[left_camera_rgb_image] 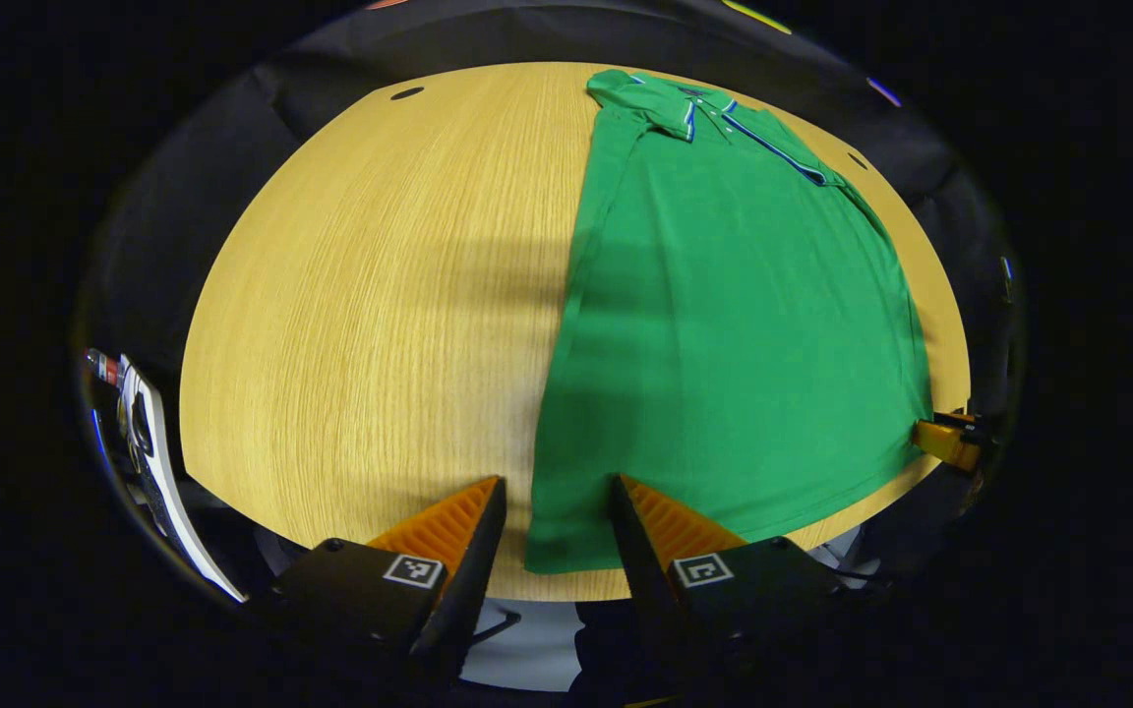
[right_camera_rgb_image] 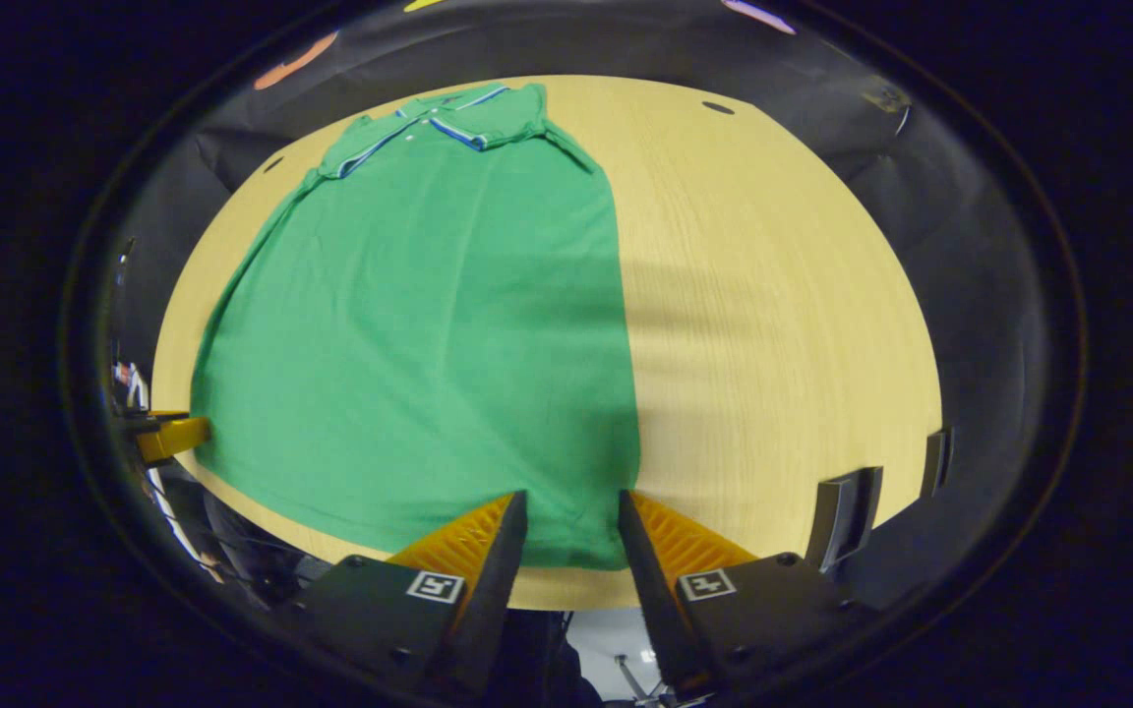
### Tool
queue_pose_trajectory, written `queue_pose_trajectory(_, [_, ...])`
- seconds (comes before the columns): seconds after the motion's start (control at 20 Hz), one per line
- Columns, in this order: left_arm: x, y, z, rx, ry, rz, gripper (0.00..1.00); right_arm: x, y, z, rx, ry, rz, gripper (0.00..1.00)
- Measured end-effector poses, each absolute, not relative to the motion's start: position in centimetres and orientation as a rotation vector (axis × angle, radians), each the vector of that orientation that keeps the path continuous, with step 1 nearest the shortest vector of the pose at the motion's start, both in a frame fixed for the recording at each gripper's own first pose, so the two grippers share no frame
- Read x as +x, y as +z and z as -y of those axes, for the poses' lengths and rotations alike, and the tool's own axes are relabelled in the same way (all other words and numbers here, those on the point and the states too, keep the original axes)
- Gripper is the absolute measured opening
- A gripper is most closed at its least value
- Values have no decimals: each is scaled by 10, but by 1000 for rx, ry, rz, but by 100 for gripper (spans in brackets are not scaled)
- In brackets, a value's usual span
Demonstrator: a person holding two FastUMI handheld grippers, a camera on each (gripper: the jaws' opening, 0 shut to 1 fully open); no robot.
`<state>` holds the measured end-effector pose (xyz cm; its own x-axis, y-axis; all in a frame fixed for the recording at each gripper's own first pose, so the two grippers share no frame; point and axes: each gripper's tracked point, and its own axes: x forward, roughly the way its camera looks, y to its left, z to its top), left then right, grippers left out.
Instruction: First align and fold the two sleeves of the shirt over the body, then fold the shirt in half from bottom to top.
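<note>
A green polo shirt [left_camera_rgb_image: 734, 334] [right_camera_rgb_image: 429, 324] lies flat on the round wooden table [left_camera_rgb_image: 360, 295] [right_camera_rgb_image: 773, 315], collar at the far side, hem along the near edge. Both sleeves look folded in, leaving straight side edges. My left gripper [left_camera_rgb_image: 557, 482] is open, its fingers straddling the shirt's left hem corner [left_camera_rgb_image: 542, 551]. The right gripper [right_camera_rgb_image: 572, 497] is open too, over the right hem corner [right_camera_rgb_image: 616, 551]. Each gripper also appears far off in the other's view: the right gripper [left_camera_rgb_image: 945, 440] and the left gripper [right_camera_rgb_image: 171, 435]. Whether the fingers touch the cloth is unclear.
The table's near edge runs just behind both hem corners. Small dark holes [left_camera_rgb_image: 407, 93] [right_camera_rgb_image: 718, 107] sit in the tabletop at the far side. Dark chair backs [right_camera_rgb_image: 847, 511] stand by the table's right rim. A white and black object [left_camera_rgb_image: 149, 442] stands off the table's left.
</note>
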<state>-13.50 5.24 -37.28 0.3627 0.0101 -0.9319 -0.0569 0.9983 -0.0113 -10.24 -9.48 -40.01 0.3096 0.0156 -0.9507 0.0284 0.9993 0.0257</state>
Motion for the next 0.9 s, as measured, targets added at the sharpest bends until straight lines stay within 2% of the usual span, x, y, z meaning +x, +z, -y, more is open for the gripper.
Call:
queue_pose_trajectory(0.05, [-133, -372, -51, -46, 46, -1197, 65, -100, -401, 94, 47, -17, -1265, 51])
queue_pose_trajectory(0.1, [-131, -373, -50, -44, 43, -1198, 59, -101, -402, 94, 43, -14, -1273, 46])
queue_pose_trajectory(0.3, [-131, -372, -46, -42, 35, -1199, 45, -95, -402, 95, -7, 31, -1250, 44])
queue_pose_trajectory(0.35, [-130, -372, -46, -40, 33, -1198, 43, -96, -402, 95, 2, 29, -1258, 29])
queue_pose_trajectory(0.4, [-127, -373, -44, -36, 29, -1192, 40, -94, -403, 95, 15, 26, -1253, 19])
queue_pose_trajectory(0.45, [-128, -372, -44, -31, 25, -1183, 38, -92, -402, 96, 8, 25, -1248, 24])
queue_pose_trajectory(0.55, [-126, -372, -43, -21, 14, -1170, 32, -91, -403, 95, 9, 52, -1240, 12])
queue_pose_trajectory(0.6, [-123, -372, -42, -18, 7, -1165, 25, -92, -404, 95, 7, 62, -1238, 12])
queue_pose_trajectory(0.65, [-125, -372, -42, -21, 8, -1161, 20, -92, -404, 95, 6, 69, -1236, 8])
queue_pose_trajectory(0.7, [-123, -371, -41, -28, 15, -1162, 10, -91, -404, 96, 8, 70, -1230, 8])
queue_pose_trajectory(0.75, [-123, -372, -41, -24, 16, -1166, 6, -92, -404, 96, 11, 67, -1228, 12])
queue_pose_trajectory(0.85, [-123, -372, -41, -11, 18, -1164, 4, -90, -395, 99, 22, 45, -1200, 12])
queue_pose_trajectory(0.9, [-124, -372, -41, -5, 20, -1163, 4, -91, -400, 98, 34, 41, -1190, 3])
